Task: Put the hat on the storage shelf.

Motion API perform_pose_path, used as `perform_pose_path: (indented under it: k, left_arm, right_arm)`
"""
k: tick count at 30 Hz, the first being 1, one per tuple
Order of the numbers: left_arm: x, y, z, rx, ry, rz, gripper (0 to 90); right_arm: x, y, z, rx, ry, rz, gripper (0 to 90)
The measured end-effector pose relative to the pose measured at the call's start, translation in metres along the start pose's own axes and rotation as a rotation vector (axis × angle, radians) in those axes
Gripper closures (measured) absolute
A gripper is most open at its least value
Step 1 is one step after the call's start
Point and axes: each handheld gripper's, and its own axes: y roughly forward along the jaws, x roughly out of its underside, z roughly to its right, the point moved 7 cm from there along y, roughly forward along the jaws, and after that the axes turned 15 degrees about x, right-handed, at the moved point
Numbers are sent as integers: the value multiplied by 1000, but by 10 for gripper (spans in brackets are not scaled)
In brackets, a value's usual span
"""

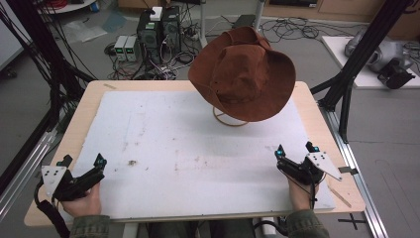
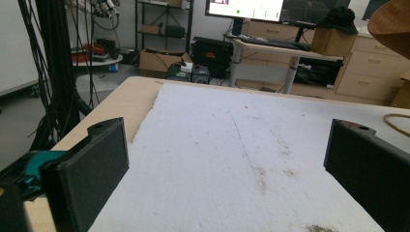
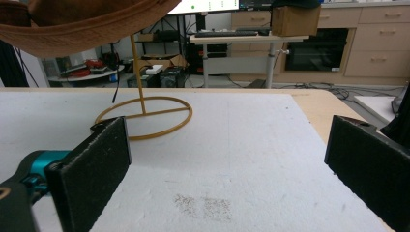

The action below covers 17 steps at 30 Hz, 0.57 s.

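From above, we see the hat [image 1: 243, 75] perched tilted on its stand [image 1: 229, 119] at the far middle of the white mat [image 1: 163, 144], well apart from both grippers. Our left gripper [image 1: 83, 162] rests at the near left corner and our right gripper [image 1: 296, 149] at the near right, each with jaws spread and empty.

Along the left gripper's jaws, we look over bare mat, with only the hat's brim [image 2: 391, 24] at the upper right and a bit of the stand's ring [image 2: 397, 122]; this hand has the longer reach.

Along the right gripper's jaws, the brim [image 3: 87, 26] hangs overhead and the thin post [image 3: 137, 72] rises from the ring. We judge the step is to reach for the hat: we should approach from the right, keep the jaws wide, pinch the brim edge, and lift straight up so the light stand does not tip.
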Motion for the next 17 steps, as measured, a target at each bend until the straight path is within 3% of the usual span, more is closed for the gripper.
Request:
perform_pose_path:
  k: [17]
  left_arm:
    - [0, 3, 1, 17, 6, -9, 24]
  right_arm:
    - [5, 1, -2, -15, -19, -13, 17]
